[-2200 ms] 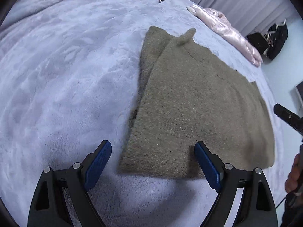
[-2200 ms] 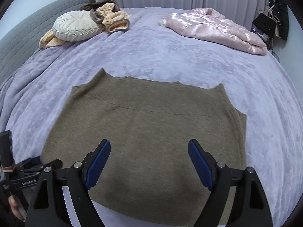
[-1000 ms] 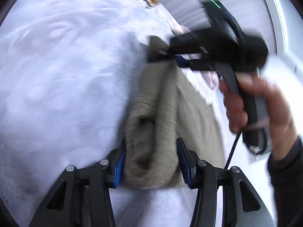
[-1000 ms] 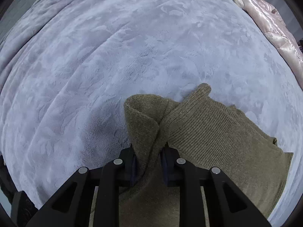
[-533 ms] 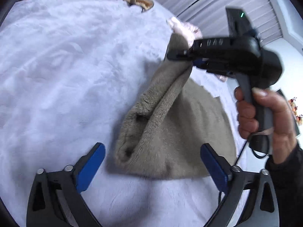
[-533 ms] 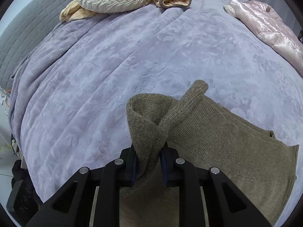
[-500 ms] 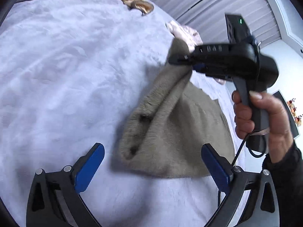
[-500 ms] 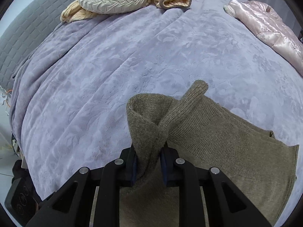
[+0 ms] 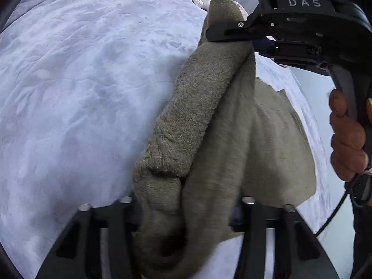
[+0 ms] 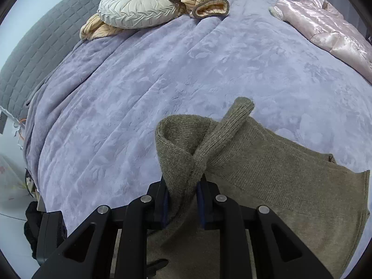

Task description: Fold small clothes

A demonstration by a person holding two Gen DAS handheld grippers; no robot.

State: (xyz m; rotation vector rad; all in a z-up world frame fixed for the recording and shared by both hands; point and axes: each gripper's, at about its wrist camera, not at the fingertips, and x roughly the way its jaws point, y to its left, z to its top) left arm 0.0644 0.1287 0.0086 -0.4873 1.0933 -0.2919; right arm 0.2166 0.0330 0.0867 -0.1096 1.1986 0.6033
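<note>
Tongs, left (image 9: 186,209): black, two-fingered, closed on the near bunched end of the olive-brown knitted sweater (image 9: 209,121). Tongs, right (image 10: 182,200): black with blue pads, clamped on a gathered corner of the same sweater (image 10: 267,174), pinched cloth standing up between them; seen from the left wrist, they (image 9: 232,30) hold the far end high, a hand (image 9: 346,139) on the grip.

Location of garment: one long edge lifted off the lavender plush bedspread (image 10: 162,81) and strung between both tongs; remainder lying flat on the bed towards the right.

Progress, as judged: fold begun but not laid. Raised edge has yet to be carried across the flat part, set down and released; further folds probably follow.

Edges and room: wide bare bedspread to the left and ahead. Round pleated cream cushion (image 10: 137,9) and tan knitted items (image 10: 204,0) well apart at the headboard; shiny pink quilted jacket (image 10: 325,25) well apart at far right. Bed's edge near on the right, beside the sweater's flat hem.
</note>
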